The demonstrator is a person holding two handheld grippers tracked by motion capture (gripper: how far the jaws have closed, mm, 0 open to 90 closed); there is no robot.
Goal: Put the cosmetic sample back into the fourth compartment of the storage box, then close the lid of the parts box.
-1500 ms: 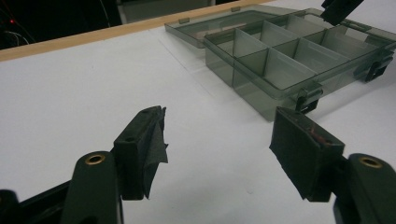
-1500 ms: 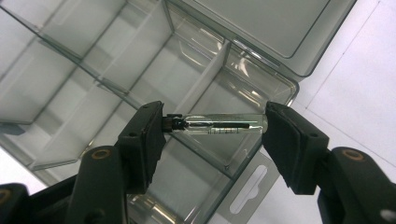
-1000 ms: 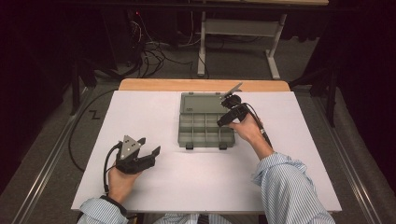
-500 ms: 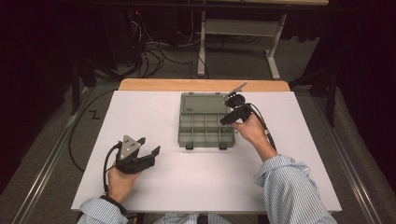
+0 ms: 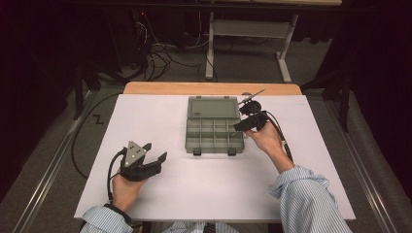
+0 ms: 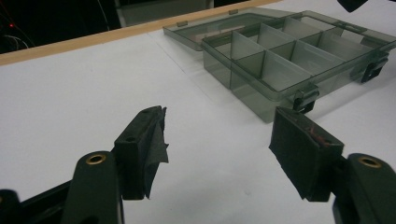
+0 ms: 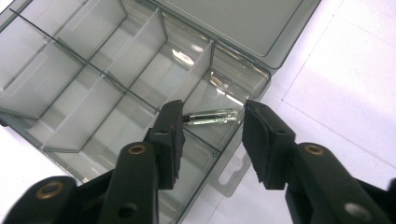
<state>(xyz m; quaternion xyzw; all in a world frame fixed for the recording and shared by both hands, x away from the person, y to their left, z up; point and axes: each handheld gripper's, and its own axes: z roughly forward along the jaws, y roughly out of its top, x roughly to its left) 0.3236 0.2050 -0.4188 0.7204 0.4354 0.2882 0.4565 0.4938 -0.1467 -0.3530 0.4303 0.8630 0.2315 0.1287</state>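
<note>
Since the right gripper (image 7: 210,135) hangs just above the right end of the organizer box (image 5: 214,133) with its fingers (image 7: 170,135) spread apart and holding nothing, the step in hand looks like either dropping off or picking up the small screwdriver (image 7: 212,115). That little tool, with its clear handle, lies in a compartment near the middle of the right gripper view, showing right between the two fingers. Whether it's already resting flat on the compartment floor is hard to call, but it looks like it.

If the person is grabbing it, the trick is probably to come straight down with the fingers straddling the handle across its width, not along it, and to watch the divider wall beside the left finger, since a thin plastic wall like that could catch a pad. If the person is letting go, lifting straight up before swinging away seems safest.

Over at the lower left of the high view, the left gripper (image 5: 145,162) sits on the white tabletop (image 5: 301,194), fingers wide and empty, well apart from the box. It could help by steadying the box, which looks light and may slide.
</note>
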